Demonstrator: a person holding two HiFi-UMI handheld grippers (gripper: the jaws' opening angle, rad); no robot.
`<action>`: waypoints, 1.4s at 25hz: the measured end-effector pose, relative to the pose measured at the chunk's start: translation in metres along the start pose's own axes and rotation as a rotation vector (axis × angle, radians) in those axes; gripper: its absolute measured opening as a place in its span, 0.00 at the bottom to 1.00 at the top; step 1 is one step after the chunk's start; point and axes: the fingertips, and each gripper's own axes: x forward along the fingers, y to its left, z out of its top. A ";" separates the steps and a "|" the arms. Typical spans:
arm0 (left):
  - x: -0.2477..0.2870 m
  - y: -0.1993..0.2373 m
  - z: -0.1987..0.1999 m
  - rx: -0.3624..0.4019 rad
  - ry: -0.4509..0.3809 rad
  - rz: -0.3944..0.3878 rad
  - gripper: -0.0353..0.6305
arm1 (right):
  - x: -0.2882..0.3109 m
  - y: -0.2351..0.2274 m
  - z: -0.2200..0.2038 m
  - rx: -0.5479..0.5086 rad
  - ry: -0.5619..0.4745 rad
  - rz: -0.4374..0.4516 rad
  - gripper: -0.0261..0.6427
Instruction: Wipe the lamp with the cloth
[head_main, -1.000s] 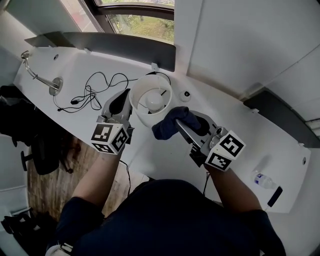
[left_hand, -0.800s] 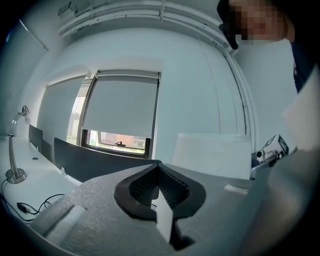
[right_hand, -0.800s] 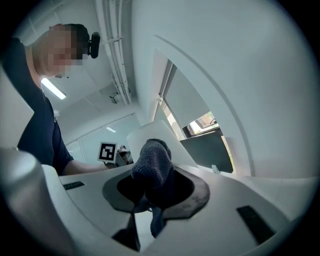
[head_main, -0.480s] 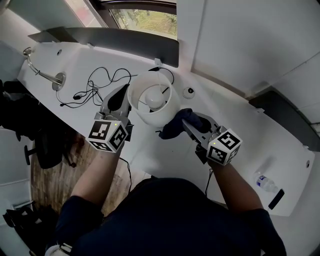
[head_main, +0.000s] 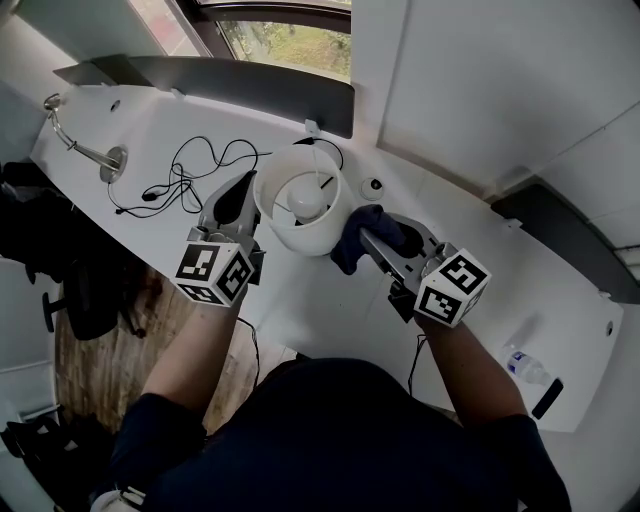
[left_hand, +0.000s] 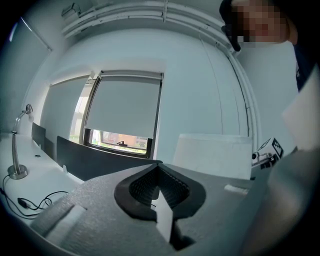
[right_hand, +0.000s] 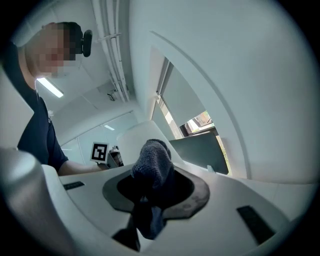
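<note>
A white lamp (head_main: 300, 200) with a round shade stands on the white desk (head_main: 330, 310). My left gripper (head_main: 241, 195) is at the shade's left side, jaws shut on a thin white strip (left_hand: 162, 217) that looks like part of the lamp. The shade (left_hand: 212, 155) shows just right of those jaws. My right gripper (head_main: 372, 238) is shut on a dark blue cloth (head_main: 358, 236), which presses against the shade's right side. In the right gripper view the cloth (right_hand: 152, 162) bulges out of the jaws, with the shade (right_hand: 131, 137) behind it.
A tangled black cable (head_main: 185, 175) and a silver desk lamp (head_main: 85, 152) lie to the left on the desk. A small round fitting (head_main: 372, 186) sits behind the cloth. A water bottle (head_main: 525, 362) and a dark phone (head_main: 548, 397) are at the right end. A grey partition (head_main: 250, 85) lines the back.
My right gripper has carried the cloth up from below the shade to its right side. The left gripper has stayed at the shade's left.
</note>
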 end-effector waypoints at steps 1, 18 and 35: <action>0.000 0.000 0.000 -0.003 -0.002 -0.002 0.06 | 0.001 0.004 0.009 -0.004 -0.015 0.008 0.20; -0.004 -0.004 0.001 -0.005 0.004 -0.023 0.06 | 0.002 0.021 0.093 -0.062 -0.158 0.045 0.20; 0.007 0.004 -0.007 -0.014 0.030 0.002 0.06 | 0.017 -0.048 0.010 -0.005 -0.031 -0.045 0.20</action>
